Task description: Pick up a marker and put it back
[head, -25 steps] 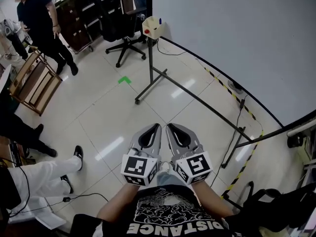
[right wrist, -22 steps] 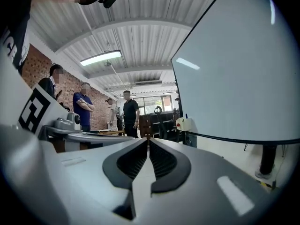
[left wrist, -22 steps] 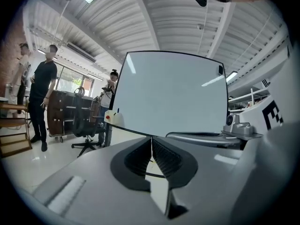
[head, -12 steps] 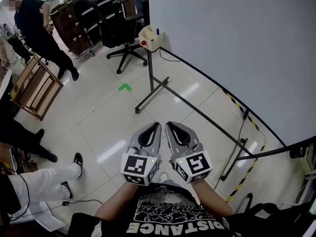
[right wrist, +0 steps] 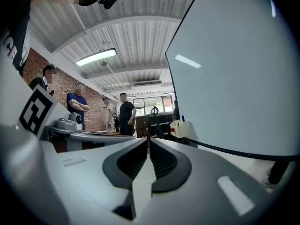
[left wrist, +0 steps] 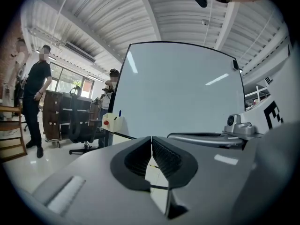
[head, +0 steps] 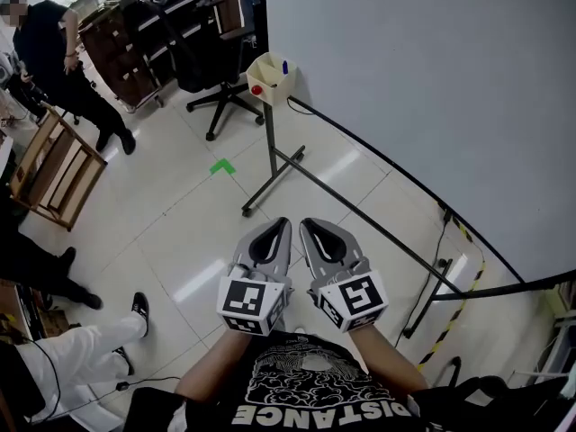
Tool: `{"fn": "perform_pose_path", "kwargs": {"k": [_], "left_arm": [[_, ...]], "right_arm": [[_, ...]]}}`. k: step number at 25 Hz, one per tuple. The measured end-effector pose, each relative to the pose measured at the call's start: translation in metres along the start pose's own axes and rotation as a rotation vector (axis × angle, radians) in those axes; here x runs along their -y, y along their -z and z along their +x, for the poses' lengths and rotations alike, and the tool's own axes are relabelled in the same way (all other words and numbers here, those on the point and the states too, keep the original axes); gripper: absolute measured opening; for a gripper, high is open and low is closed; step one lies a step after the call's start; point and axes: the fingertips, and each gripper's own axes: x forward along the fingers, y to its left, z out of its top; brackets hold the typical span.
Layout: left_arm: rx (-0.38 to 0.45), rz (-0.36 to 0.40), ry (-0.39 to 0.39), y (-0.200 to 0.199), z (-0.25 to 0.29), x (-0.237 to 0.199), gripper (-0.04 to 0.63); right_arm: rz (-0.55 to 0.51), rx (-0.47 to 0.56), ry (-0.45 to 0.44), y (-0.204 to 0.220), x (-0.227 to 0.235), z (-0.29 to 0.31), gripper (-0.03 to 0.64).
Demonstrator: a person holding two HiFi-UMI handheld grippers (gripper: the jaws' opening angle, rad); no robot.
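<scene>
A cream holder box [head: 268,76] hangs at the left end of the whiteboard [head: 432,88], with a blue marker [head: 284,66] standing in it and a red round thing [head: 256,90] on its front. The same box [left wrist: 114,124] shows in the left gripper view, and the box [right wrist: 180,129] again in the right gripper view, both far off. My left gripper [head: 283,223] and right gripper [head: 305,224] are side by side, low near my chest, both shut with nothing between the jaws. They point toward the board's stand.
The whiteboard's black frame and feet [head: 270,169] cross the tiled floor ahead. A black office chair [head: 211,70], dark drawer units [head: 126,43] and a wooden rack [head: 49,169] stand at the left. People [head: 54,52] stand there too. A green floor mark [head: 221,166] lies ahead.
The view has shifted forward and right: the holder box and board stand sit nearer the frame's centre. Both grippers stay shut and side by side.
</scene>
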Motion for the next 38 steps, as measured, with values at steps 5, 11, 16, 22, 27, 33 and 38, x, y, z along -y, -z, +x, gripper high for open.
{"fn": "perform_pose_path", "kwargs": {"k": [5,11,16,22,27,33,38], "left_arm": [[0.01,-0.015,0.017,-0.013,0.043,-0.038,0.006],[0.001,-0.025,0.038,-0.028,0.093,-0.094,0.006],[0.004,-0.031,0.057,-0.049,0.13,-0.14,0.006],[-0.003,-0.029,0.098,-0.059,0.17,-0.171,0.006],[-0.011,-0.035,0.131,-0.058,0.187,-0.187,0.006],[-0.02,-0.044,0.155,-0.06,0.198,-0.199,0.006],[-0.018,-0.043,0.159,-0.06,0.202,-0.203,0.006]], "right_arm": [[-0.01,-0.002,0.018,-0.007,0.024,0.05,0.0],[-0.005,-0.022,0.042,-0.015,0.05,0.122,0.0],[-0.013,-0.025,0.06,-0.029,0.066,0.181,0.005],[-0.019,-0.023,0.103,-0.037,0.092,0.226,0.005],[-0.029,-0.023,0.134,-0.039,0.106,0.253,0.008],[-0.049,-0.026,0.172,-0.04,0.125,0.278,0.038],[-0.066,-0.04,0.205,-0.035,0.146,0.293,0.064]]}}
